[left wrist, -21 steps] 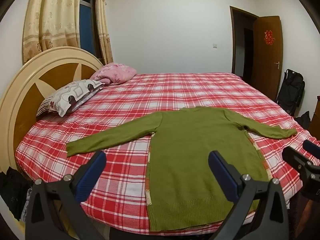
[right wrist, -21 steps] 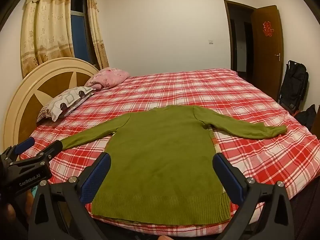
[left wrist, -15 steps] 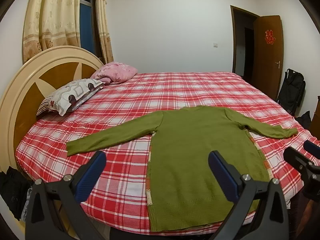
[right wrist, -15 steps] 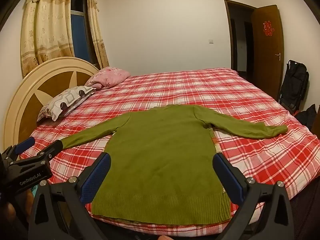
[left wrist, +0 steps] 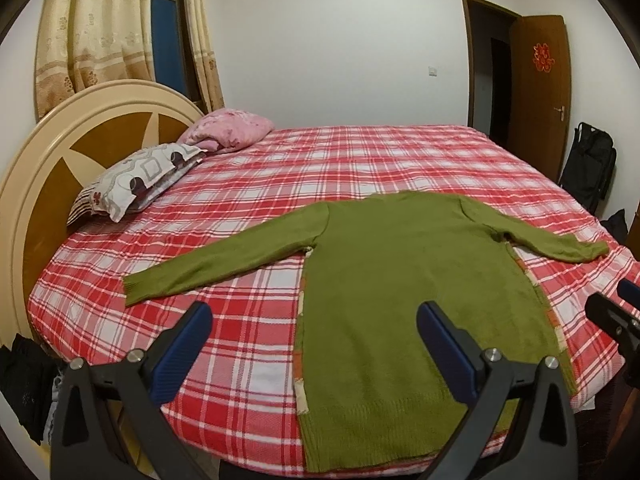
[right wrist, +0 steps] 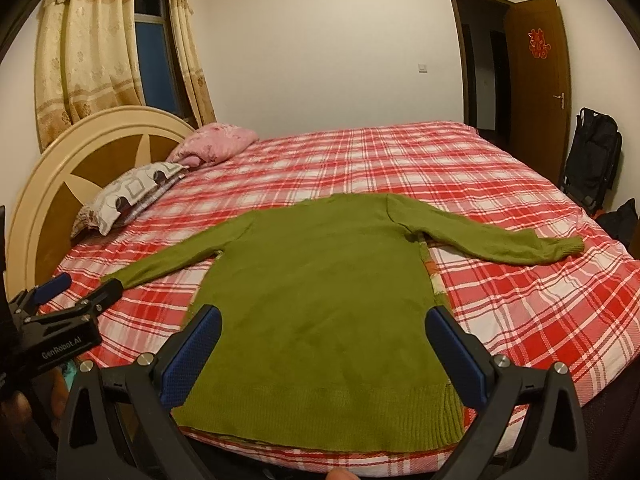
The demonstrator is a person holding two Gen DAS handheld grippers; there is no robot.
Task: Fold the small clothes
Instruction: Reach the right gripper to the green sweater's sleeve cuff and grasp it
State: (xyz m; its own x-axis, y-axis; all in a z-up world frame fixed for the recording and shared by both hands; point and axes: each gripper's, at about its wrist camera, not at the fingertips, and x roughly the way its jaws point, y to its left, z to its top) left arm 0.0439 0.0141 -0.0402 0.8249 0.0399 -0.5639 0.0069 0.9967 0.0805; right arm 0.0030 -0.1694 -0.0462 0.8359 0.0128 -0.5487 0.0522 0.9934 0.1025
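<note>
A green long-sleeved sweater [left wrist: 404,280] lies flat on the red plaid bed [left wrist: 360,160], hem at the near edge, both sleeves spread out; it also shows in the right wrist view [right wrist: 320,300]. My left gripper [left wrist: 314,320] is open and empty, held above the bed's near edge, left of the sweater's hem. My right gripper [right wrist: 324,324] is open and empty, held over the sweater's lower body. The left gripper also shows at the left edge of the right wrist view [right wrist: 80,288], and the right gripper at the right edge of the left wrist view [left wrist: 616,304].
A patterned pillow [left wrist: 132,180] and a pink pillow [left wrist: 228,130] lie by the round headboard [left wrist: 40,168] at the left. A dark bag [left wrist: 588,168] stands by the open wooden door [left wrist: 540,92] at the right.
Both grippers have shifted only slightly; the sweater has not moved.
</note>
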